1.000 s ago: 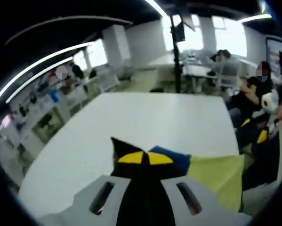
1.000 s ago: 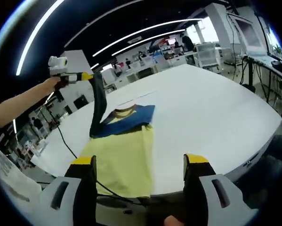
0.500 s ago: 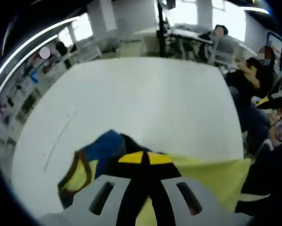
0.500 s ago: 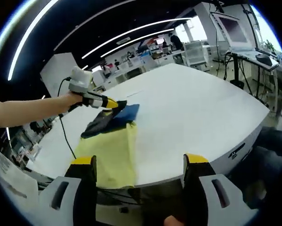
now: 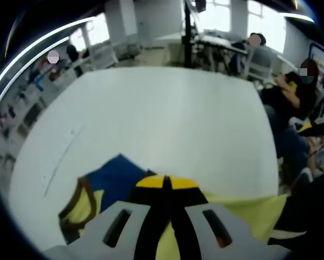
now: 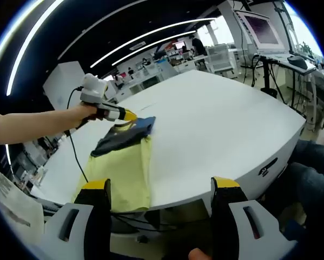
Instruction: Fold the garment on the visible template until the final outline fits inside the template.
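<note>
A yellow garment (image 6: 119, 174) with a blue top part (image 6: 144, 124) and a brown collar (image 5: 77, 202) lies on the white table (image 6: 216, 124), near its left edge. A dark sleeve (image 6: 114, 142) lies folded across it. My left gripper (image 5: 166, 183) is low over the blue part (image 5: 114, 177), jaws together on the dark sleeve. From the right gripper view, a person's hand holds that left gripper (image 6: 127, 115) at the garment's far end. My right gripper (image 6: 160, 185) is open off the table's near edge, holding nothing. A faint thin line (image 5: 63, 157) marks the tabletop.
A cable (image 6: 77, 157) runs from the left gripper down over the table edge. People sit at desks (image 5: 243, 51) beyond the table's far side. A monitor (image 6: 263, 26) on a stand is at the right. The table's wide right half is bare white.
The left gripper, which held the dark sleeve high above the table, has come down and laid it across the garment's blue top. The right gripper stayed open, back from the table edge.
</note>
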`<control>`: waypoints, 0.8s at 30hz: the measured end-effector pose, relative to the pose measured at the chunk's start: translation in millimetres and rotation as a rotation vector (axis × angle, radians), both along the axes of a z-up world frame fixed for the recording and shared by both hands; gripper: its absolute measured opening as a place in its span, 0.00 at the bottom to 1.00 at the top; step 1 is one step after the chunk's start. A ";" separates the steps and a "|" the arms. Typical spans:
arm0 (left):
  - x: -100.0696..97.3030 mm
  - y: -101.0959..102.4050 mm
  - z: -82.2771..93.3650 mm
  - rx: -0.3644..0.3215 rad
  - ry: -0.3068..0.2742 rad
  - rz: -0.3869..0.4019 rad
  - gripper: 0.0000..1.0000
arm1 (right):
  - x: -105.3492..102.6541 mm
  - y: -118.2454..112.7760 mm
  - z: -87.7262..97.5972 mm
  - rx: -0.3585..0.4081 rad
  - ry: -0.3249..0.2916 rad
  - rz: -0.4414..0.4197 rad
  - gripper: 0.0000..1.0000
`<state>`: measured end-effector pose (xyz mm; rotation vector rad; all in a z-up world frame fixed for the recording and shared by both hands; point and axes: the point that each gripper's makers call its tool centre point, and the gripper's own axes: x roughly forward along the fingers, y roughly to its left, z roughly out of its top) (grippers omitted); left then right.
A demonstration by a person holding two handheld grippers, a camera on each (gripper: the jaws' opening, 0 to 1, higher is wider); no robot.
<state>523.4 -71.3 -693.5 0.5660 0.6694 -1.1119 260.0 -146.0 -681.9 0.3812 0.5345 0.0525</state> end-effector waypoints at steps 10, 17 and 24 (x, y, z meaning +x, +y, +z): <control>-15.5 -8.7 -11.8 -0.011 0.040 -0.007 0.00 | 2.4 -7.9 -0.3 0.002 -0.005 -0.007 0.75; -14.5 -6.6 -11.8 -0.016 0.042 0.001 0.00 | 5.0 -7.0 -1.6 0.002 -0.001 0.004 0.75; -11.4 -2.9 -7.3 -0.028 0.037 0.015 0.00 | 12.1 -4.7 -1.8 0.003 -0.005 0.021 0.75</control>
